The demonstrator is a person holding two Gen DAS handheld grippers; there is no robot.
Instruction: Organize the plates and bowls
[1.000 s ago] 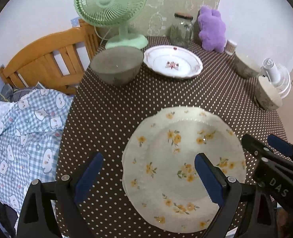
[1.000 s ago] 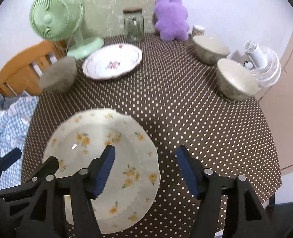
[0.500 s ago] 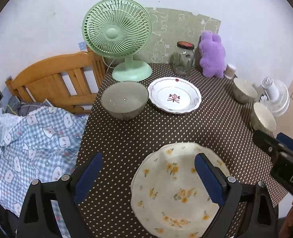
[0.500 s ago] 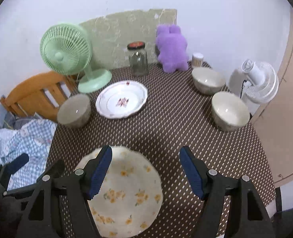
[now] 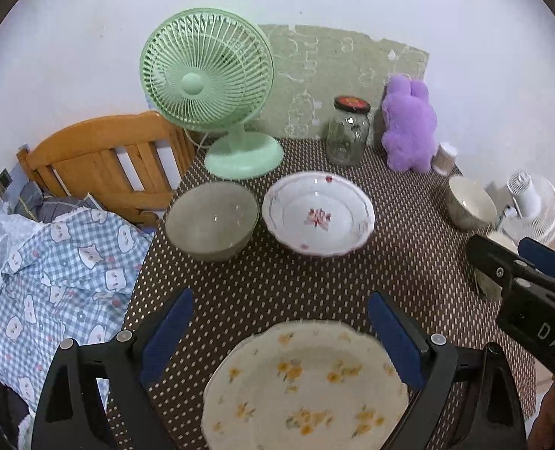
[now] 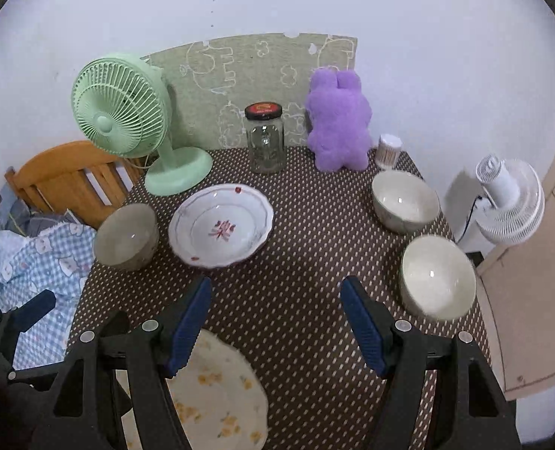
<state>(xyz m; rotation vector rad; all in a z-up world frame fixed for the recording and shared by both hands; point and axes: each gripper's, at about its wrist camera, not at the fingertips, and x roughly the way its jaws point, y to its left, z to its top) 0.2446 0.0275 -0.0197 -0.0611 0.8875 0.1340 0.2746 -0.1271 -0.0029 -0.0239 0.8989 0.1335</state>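
Both grippers now higher, yellow-flowered plate [image 5: 305,386] below open jaws.

Bowls: 3, one grey [image 6: 126,237], two cream [image 6: 405,200] [image 6: 438,276]. Plates: 2, one red-flowered [image 6: 221,229], one yellow-flowered [image 5: 305,388]. Fans: 2, green [image 6: 121,112] and white [image 6: 510,202].

This was a lived-in home room: a polka-dot clothed table [image 6: 296,262] stood against a white wall, beside a wooden bed frame [image 5: 101,157] with a checked blue quilt [image 5: 56,273], and carried a green desk fan [image 6: 127,120], a purple plush toy [image 6: 337,131] and a glass jar [image 6: 265,138]
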